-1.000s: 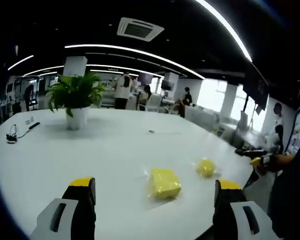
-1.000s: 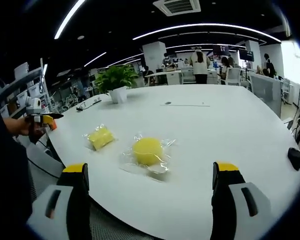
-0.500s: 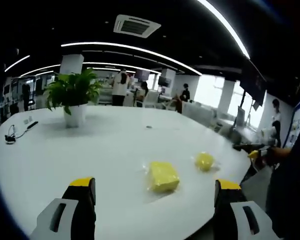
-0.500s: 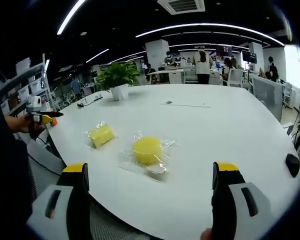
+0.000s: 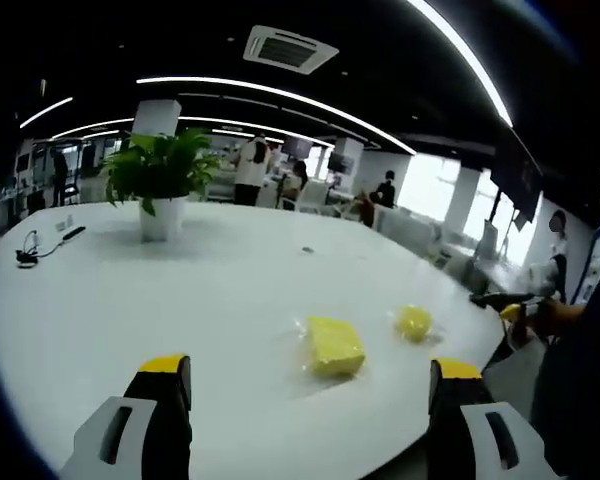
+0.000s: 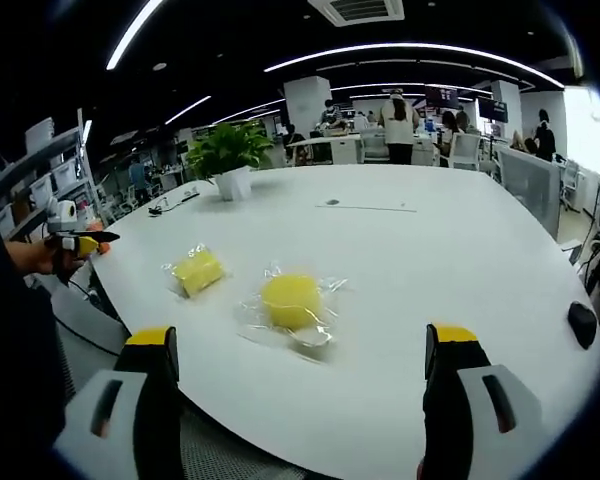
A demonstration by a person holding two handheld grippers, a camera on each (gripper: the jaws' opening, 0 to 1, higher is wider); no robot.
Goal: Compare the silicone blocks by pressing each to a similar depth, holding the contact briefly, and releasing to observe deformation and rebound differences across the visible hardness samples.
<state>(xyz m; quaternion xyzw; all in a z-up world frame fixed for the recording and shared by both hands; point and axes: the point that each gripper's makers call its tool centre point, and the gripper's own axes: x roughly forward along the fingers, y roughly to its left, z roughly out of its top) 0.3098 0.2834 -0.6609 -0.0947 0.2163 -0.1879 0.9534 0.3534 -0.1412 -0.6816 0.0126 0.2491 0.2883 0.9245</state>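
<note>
Two silicone samples lie on your white counter [image 5: 180, 290], each in clear wrap: one square yellow block [image 5: 335, 346] and one round yellow block [image 6: 291, 300]; in the left gripper view the square one sits just past the middle between the jaws, with the round one beyond it at about 2 o'clock, near but apart; in the right gripper view the round one lies between the jaws, a little left of centre, and the square one lies at about 10 o'clock from it.

Your left hand-held gripper [image 5: 305, 400] hangs above the near edge of the counter with its two yellow-tipped jaws spread wide, nothing between them; your right hand-held gripper [image 6: 300, 400] is likewise wide and holds nothing, clear of both blocks.

In each view the other hand-held gripper shows small at the counter's edge, at 3 o'clock in the left gripper view and at 9 o'clock in the right gripper view.

One potted plant [image 5: 160, 180] stands on the far side of the counter; one dark cable [image 5: 35, 255] lies near it; one dark mouse-like object [image 6: 583, 324] rests at 3 o'clock in the right gripper view; several people stand in the office behind.
</note>
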